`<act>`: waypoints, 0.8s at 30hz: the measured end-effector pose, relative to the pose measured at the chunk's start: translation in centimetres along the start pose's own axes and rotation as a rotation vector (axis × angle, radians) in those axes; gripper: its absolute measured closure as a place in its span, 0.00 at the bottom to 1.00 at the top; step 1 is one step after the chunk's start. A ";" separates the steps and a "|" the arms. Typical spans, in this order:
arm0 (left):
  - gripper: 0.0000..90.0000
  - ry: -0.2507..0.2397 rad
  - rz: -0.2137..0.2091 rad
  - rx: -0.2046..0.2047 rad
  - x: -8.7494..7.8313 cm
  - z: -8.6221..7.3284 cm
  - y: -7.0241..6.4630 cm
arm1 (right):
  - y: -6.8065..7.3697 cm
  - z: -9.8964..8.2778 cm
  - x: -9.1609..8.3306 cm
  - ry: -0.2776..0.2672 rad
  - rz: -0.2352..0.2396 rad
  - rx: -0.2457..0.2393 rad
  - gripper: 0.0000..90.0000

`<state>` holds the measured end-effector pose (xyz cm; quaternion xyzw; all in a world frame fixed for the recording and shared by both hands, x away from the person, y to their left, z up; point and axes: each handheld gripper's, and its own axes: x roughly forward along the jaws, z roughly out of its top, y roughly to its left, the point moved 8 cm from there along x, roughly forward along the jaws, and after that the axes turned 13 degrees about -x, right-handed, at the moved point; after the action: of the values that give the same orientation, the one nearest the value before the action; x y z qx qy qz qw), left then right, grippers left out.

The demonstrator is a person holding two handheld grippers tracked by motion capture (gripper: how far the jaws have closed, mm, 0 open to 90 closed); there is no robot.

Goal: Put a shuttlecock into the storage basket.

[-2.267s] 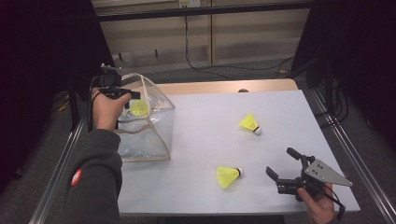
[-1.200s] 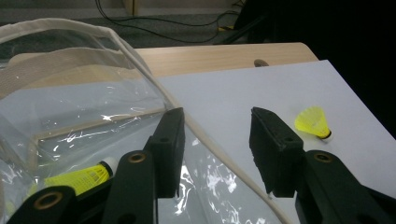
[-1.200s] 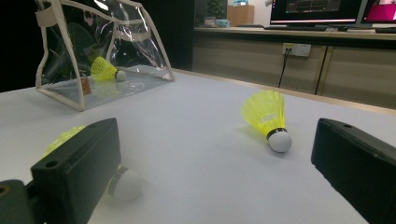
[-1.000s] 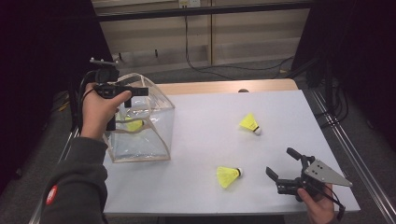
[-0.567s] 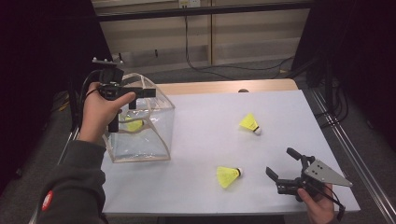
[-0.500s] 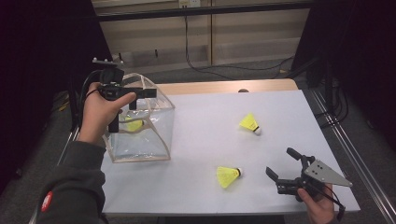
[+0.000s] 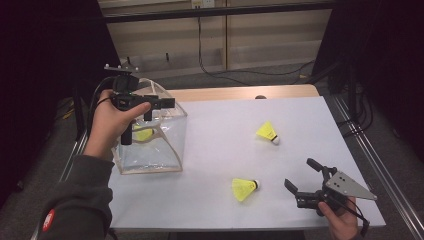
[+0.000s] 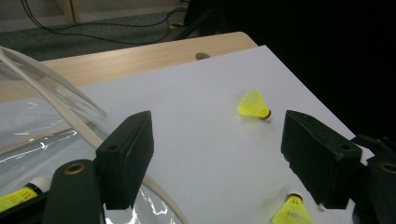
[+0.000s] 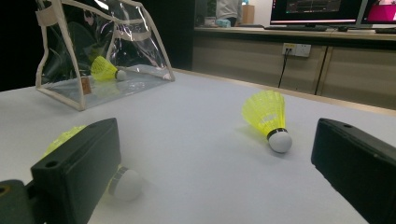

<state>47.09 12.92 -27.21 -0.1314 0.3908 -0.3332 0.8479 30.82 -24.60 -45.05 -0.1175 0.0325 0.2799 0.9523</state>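
My left gripper (image 7: 150,106) hangs above the clear plastic bag (image 7: 172,150) at the counter's (image 7: 220,150) left edge; its jaws have just been opening and now stand wide apart with nothing between them. One yellow shuttlecock (image 7: 142,134) lies inside the bag, below the gripper and apart from it — in the right gripper view I see it resting on the bag's floor (image 9: 106,69), cork toward the bag's open middle. In the left gripper view the bag's pale rim (image 8: 70,105) runs just beside the left-hand jaw; whether it touches I cannot tell.

My right gripper (image 7: 306,181) sits low at the counter's near right corner, its jaws parted and gripping nothing. Two more shuttlecocks lie loose on the white counter: the nearer shuttlecock (image 7: 244,188) is on its side just to the left of that gripper, its cork pointing toward the jaws but clear of them; the farther shuttlecock (image 7: 267,132) lies beyond, toward the middle of the counter, well apart from both grippers — in the right gripper view it shows between the jaws but farther off (image 9: 268,116).
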 end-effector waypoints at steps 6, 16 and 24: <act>0.26 0.011 -0.013 0.013 0.2 -0.3 -0.7 | 0.0 0.0 0.0 0.002 0.002 0.002 0.01; 0.25 0.016 -0.037 0.024 0.7 -0.8 -1.4 | 0.0 0.0 0.0 0.002 0.000 0.001 0.01; 0.24 0.029 -0.054 0.053 1.1 -1.7 -2.1 | 0.0 0.0 0.0 0.001 0.000 0.001 0.01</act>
<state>45.37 10.64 -27.96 -0.1148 0.3906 -0.3682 0.8359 30.82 -24.59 -45.06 -0.1171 0.0329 0.2800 0.9523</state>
